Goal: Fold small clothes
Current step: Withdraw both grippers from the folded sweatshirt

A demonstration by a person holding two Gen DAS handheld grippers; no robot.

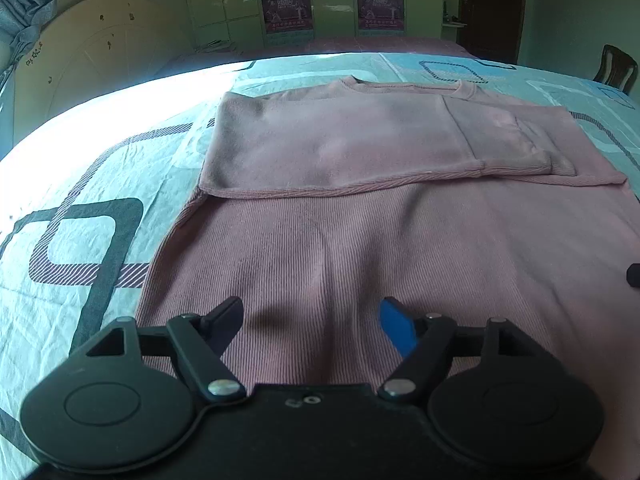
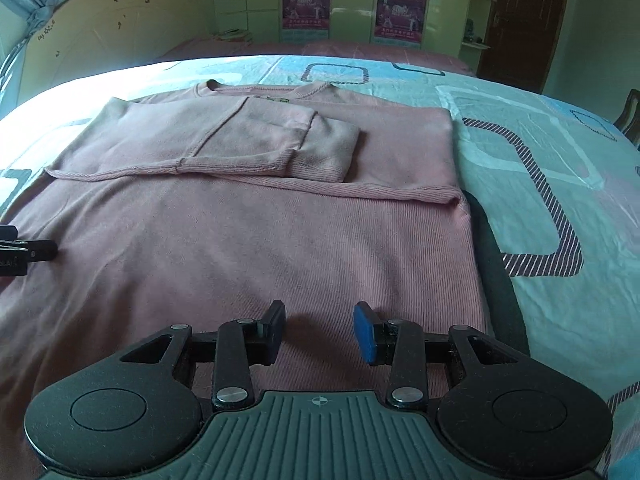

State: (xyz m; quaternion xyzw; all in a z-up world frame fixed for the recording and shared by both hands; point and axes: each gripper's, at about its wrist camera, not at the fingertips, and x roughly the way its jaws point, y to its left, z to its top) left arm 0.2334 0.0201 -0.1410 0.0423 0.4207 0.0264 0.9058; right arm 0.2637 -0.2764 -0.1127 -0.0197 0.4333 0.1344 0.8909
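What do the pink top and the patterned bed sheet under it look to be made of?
Pink top: looks like a soft ribbed knit, probably cotton jersey, matte; fine parallel ribs run down the body and the hems and cuffs are ribbed too. Bed sheet: seems a thin woven cloth, cotton or a blend, printed with rounded squares; it shows fine sharp creases and a slight sheen where the light falls.

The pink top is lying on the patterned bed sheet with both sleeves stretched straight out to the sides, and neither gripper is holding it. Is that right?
Not quite. The sleeves are not stretched out: they are folded in across the chest of the pink top, as the right wrist view shows. The rest holds: it lies on the patterned sheet, and both the left gripper and the right gripper are open and hold nothing.
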